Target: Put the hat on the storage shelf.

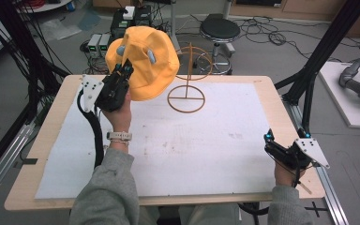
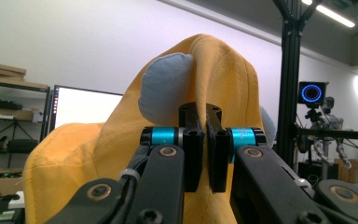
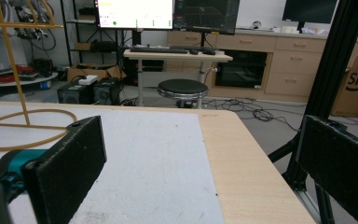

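high view: my left gripper (image 1: 124, 70) pinches one yellow hat (image 1: 145, 61), held up above the table's (image 1: 42, 126) far left, just beside the one wire stand (image 1: 186, 91), whose ring sits bare; i count two grey ears on the hat. my right gripper (image 1: 269, 140) rests spread at the table's near right corner

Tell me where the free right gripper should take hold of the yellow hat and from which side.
Probably the hanging edge of the hat on the side facing the wire stand, coming in from the right. The left gripper is shut on a fold at the hat's left, so that side is taken. The cloth hangs loose in the air, giving a thin edge for the open right gripper to pinch.
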A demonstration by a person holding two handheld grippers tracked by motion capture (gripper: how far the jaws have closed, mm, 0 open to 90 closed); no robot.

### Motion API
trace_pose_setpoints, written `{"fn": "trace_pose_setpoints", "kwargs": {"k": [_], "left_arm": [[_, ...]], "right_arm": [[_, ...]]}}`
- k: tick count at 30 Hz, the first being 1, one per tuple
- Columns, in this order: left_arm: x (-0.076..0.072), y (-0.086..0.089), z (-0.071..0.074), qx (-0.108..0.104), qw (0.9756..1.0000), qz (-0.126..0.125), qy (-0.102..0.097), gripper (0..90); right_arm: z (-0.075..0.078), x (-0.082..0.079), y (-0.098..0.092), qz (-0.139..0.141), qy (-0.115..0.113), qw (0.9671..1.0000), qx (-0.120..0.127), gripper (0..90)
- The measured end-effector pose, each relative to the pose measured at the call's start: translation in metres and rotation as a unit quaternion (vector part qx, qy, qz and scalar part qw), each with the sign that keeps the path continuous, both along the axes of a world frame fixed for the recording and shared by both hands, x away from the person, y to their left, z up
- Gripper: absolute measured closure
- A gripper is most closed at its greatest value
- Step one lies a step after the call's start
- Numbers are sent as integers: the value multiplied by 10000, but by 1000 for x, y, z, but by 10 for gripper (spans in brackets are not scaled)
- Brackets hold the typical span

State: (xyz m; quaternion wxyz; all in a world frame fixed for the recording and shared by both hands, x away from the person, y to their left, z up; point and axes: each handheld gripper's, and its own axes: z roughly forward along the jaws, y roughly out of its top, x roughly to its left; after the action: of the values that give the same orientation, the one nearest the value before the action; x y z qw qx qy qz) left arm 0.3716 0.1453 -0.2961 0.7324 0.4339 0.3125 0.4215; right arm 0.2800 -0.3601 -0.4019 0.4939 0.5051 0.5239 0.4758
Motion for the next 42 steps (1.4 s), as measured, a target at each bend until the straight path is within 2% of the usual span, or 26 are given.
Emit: {"fn": "trace_pose_setpoints", "kwargs": {"k": [7, 13, 18, 22, 26, 31, 37, 42], "left_arm": [[8, -11, 6, -24, 9999, -161, -42, 873], [19, -25, 8, -15, 9996, -293, -8, 873], [30, -37, 13, -32, 9993, -354, 140, 873], [37, -48, 16, -45, 9989, -435, 170, 873], [45, -60, 18, 46, 9986, -449, 261, 873], [58, -71, 15, 75, 9982, -444, 384, 873], [73, -78, 11, -36, 9972, -489, 564, 873], [80, -86, 11, 2, 9968, -520, 600, 872]], "right_arm": [[1, -3, -2, -162, -82, 9998, -76, 7], [0, -5, -5, -194, -31, 9998, -33, 7], [0, -7, -8, -204, -42, 9998, -32, 7], [0, -10, -10, -226, -59, 9997, -59, 7], [0, -13, -12, -253, -62, 9997, -18, 7], [1, -16, -14, -249, -93, 9996, -47, 7], [2, -18, -14, -242, -94, 9996, -91, 8], [2, -20, -17, -305, -94, 9995, -84, 7]]}}
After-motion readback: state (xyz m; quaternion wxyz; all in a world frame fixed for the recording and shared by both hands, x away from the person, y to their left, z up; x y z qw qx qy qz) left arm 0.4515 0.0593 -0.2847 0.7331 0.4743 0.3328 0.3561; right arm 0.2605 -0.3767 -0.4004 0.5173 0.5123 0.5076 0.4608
